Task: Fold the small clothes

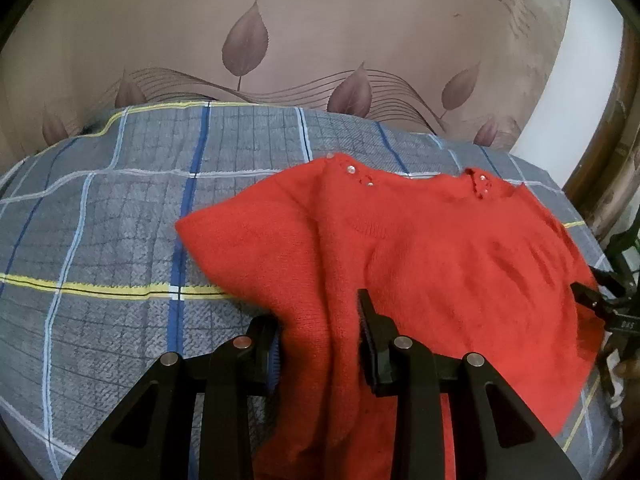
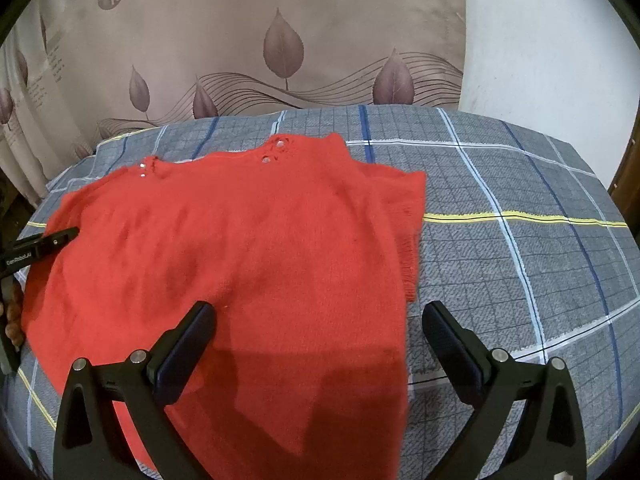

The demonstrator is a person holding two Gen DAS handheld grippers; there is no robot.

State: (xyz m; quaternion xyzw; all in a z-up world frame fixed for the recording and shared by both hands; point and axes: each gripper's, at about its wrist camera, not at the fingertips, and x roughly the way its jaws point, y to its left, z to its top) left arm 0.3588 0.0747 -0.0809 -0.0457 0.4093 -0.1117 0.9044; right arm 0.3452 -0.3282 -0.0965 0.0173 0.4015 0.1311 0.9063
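A small red knit sweater (image 1: 460, 248) lies spread on the checked bed cover (image 1: 100, 240), neckline with shiny studs at the far side, one sleeve folded out to the left. My left gripper (image 1: 316, 312) has a bunched fold of the sweater's near left part pinched between its fingers. In the right wrist view the same sweater (image 2: 240, 240) lies flat with a sleeve to the right. My right gripper (image 2: 320, 308) stands wide open low over its near right edge, left finger above the knit, right finger above the cover. The other gripper's black tip (image 2: 60, 238) touches the sweater's left edge.
A beige curtain with leaf print (image 1: 280, 40) hangs behind the bed. A white wall (image 2: 540, 60) and a wooden frame (image 1: 624, 168) stand at the right. Bare checked cover (image 2: 520, 240) stretches right of the sweater. A black gripper part (image 1: 600, 300) sits at the sweater's right edge.
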